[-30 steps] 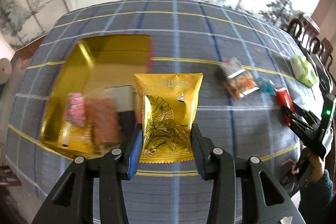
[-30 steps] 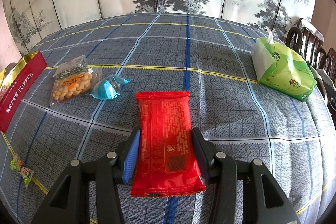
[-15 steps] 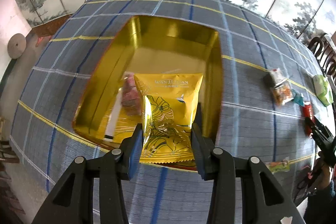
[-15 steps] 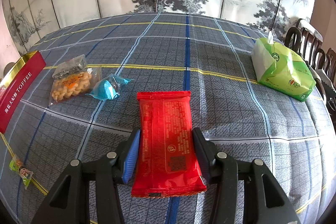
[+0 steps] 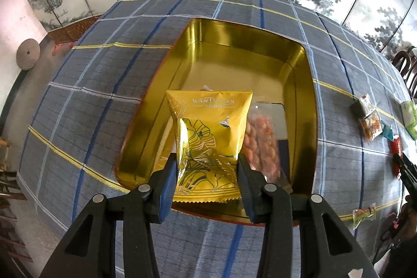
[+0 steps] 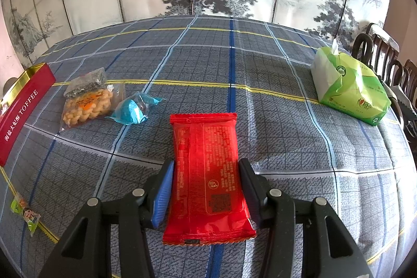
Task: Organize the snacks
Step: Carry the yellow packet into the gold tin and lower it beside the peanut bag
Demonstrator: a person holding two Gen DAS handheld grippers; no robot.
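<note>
Firmly gripping snacks, both sides.
Left gripper point(image 5: 207, 171) clamping gold packet point(image 5: 208, 137) above gold tin point(image 5: 299, 64); right gripper point(image 6: 206, 184) clamping red packet point(image 6: 207, 168).

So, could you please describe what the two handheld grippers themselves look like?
Both the left gripper and the right gripper look alike: matte black plastic linkage arms with triangular cut-outs, round silver pivot bolts, and blue ribbed pads on the inner faces of the fingers. No cables or markings show on them.

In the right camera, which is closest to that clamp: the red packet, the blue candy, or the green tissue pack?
1. Red packet, between the right gripper fingers.
2. Blue candy, ahead, left.
3. Green tissue pack, far right.
</note>
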